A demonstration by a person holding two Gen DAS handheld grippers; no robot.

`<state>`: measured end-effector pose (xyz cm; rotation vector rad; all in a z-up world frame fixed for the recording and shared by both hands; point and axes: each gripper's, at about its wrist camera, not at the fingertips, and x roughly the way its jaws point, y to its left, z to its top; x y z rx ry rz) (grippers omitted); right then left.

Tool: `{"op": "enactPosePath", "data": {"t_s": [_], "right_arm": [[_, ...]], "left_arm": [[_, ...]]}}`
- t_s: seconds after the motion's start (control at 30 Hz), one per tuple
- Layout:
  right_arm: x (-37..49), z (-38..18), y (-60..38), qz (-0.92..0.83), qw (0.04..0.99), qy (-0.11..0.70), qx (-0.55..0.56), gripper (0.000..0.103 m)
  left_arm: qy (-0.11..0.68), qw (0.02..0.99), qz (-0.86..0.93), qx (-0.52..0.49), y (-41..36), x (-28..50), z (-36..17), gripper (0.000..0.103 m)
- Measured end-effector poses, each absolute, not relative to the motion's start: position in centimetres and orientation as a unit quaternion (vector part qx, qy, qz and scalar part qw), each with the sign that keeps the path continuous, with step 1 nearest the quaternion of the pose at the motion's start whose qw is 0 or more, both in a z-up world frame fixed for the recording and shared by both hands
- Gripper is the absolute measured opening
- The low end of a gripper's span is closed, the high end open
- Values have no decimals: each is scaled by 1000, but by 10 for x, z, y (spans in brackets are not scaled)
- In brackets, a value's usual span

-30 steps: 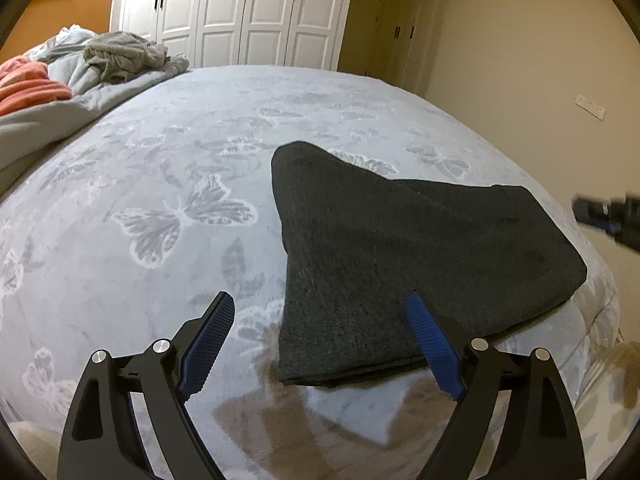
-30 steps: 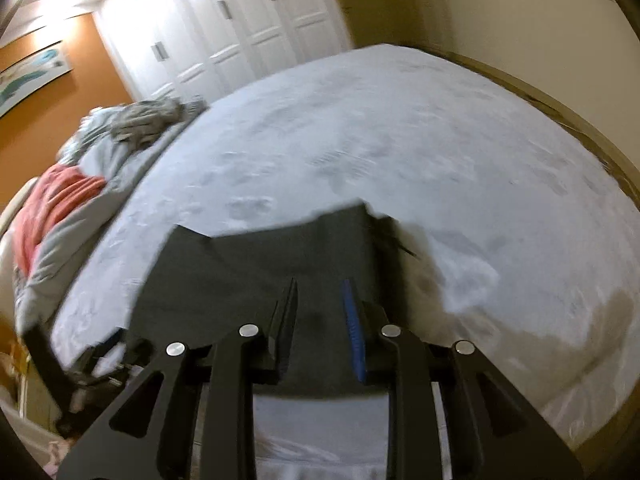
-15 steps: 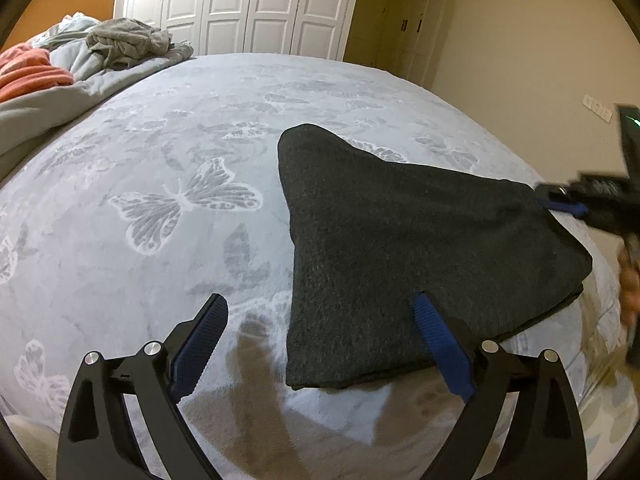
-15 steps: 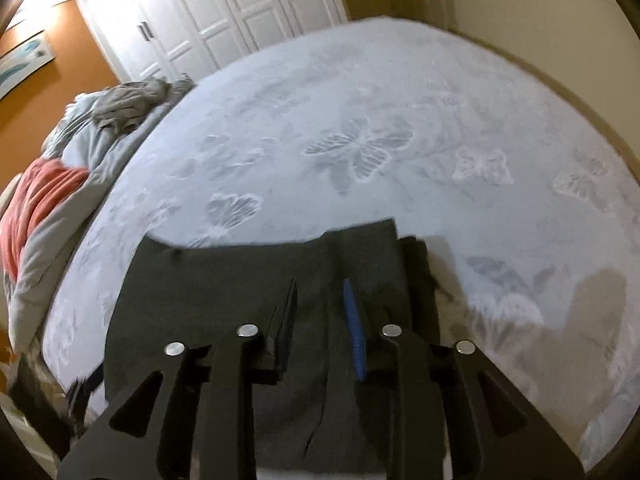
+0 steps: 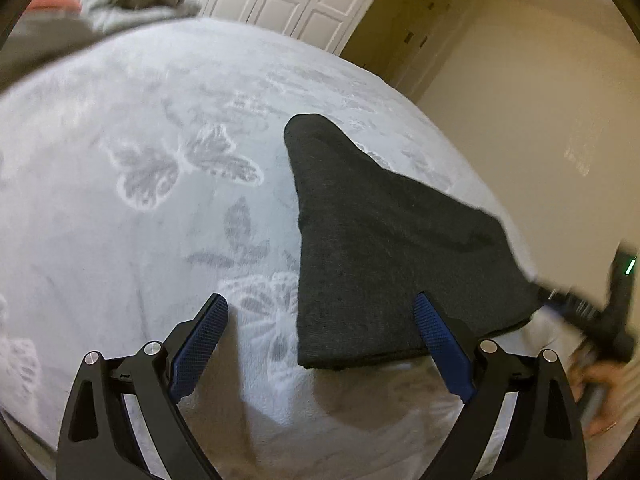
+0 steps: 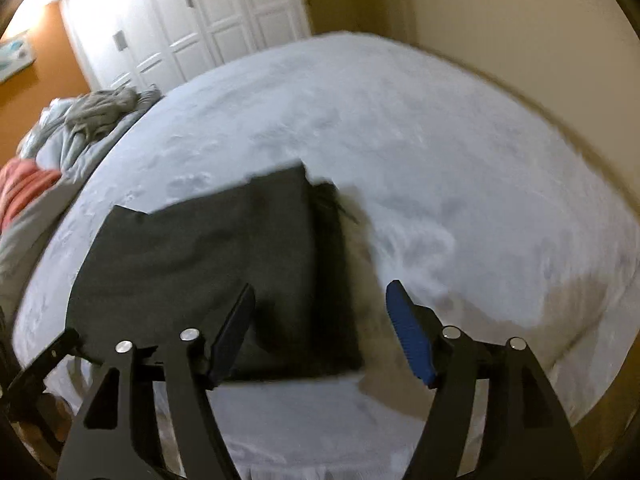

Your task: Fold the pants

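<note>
Dark grey folded pants lie flat on the butterfly-print bedspread, near the bed's front edge. My left gripper is open wide just above the pants' near left corner, touching nothing. In the right wrist view the pants fill the middle left. My right gripper hovers over their near right corner with its jaws opening and the pads off the cloth. The right gripper also shows, blurred, at the pants' far right edge in the left wrist view, with a hand below it.
A heap of grey and coral bedding lies at the bed's far left. White wardrobe doors stand behind the bed and a beige wall runs close along its right side. The bed's front edge is right under both grippers.
My right gripper's jaws have spread from a narrow gap to wide, and it has sunk toward the pants' right corner. My left gripper has rolled and come nearer the pants, still open.
</note>
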<state>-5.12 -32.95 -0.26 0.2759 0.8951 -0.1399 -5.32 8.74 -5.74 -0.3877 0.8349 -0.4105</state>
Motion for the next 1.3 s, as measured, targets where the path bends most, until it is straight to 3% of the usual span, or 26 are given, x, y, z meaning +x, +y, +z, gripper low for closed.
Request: {"op": "enactPosePath", "data": {"t_s": [0.1, 0.27, 0.3, 0.37, 0.43, 0.47, 0.5, 0.53, 0.57, 0.67, 0.77, 0.83, 0.9, 0.93, 1.03, 1.13, 1.2, 1.3], "right_arm": [[-61, -13, -341, -49, 883, 421, 202, 61], [-64, -19, -335, -30, 888, 410, 207, 63], [-61, -21, -333, -26, 886, 413, 208, 66], [-59, -26, -332, -36, 881, 426, 206, 83], [-56, -32, -335, -43, 876, 429, 215, 85], [-53, -34, -336, -36, 875, 429, 222, 68], [-51, -35, -336, -24, 874, 431, 223, 39], [-47, -33, -334, 3, 870, 437, 228, 35], [-44, -28, -333, 8, 868, 440, 229, 29], [-48, 4, -328, 51, 866, 430, 250, 25], [-64, 30, -312, 85, 873, 421, 233, 26], [-77, 20, -300, 91, 864, 443, 223, 33], [-83, -8, -290, 58, 857, 482, 173, 50], [-87, -23, -287, 19, 859, 494, 134, 56], [-96, -5, -285, 0, 884, 448, 136, 52], [-80, 31, -269, 14, 907, 412, 81, 48], [-60, 38, -264, 18, 910, 410, 61, 50], [-23, 11, -273, 0, 884, 460, 79, 52]], "left_arm": [[395, 863, -218, -228, 95, -48, -58, 92], [385, 834, -252, -304, 109, -42, -60, 92], [397, 823, -255, -316, 109, -37, -65, 92], [406, 821, -247, -316, 104, -31, -67, 92], [411, 818, -274, -294, 88, -28, -63, 84], [423, 810, -286, -288, 81, -25, -65, 55], [443, 803, -284, -279, 73, -22, -68, 41], [454, 797, -280, -283, 71, -20, -70, 36], [458, 790, -278, -298, 75, -18, -70, 25], [457, 750, -296, -374, 99, -19, -57, 20], [453, 770, -287, -345, 112, -40, -34, 20], [476, 789, -259, -289, 112, -58, -33, 23], [502, 801, -223, -238, 108, -67, -44, 41], [501, 820, -190, -202, 106, -75, -47, 46], [441, 879, -130, -125, 96, -99, -19, 48], [368, 924, -95, -47, 76, -111, 13, 66], [344, 934, -92, -14, 59, -111, 22, 74], [353, 931, -94, 23, 39, -108, 15, 74]]}}
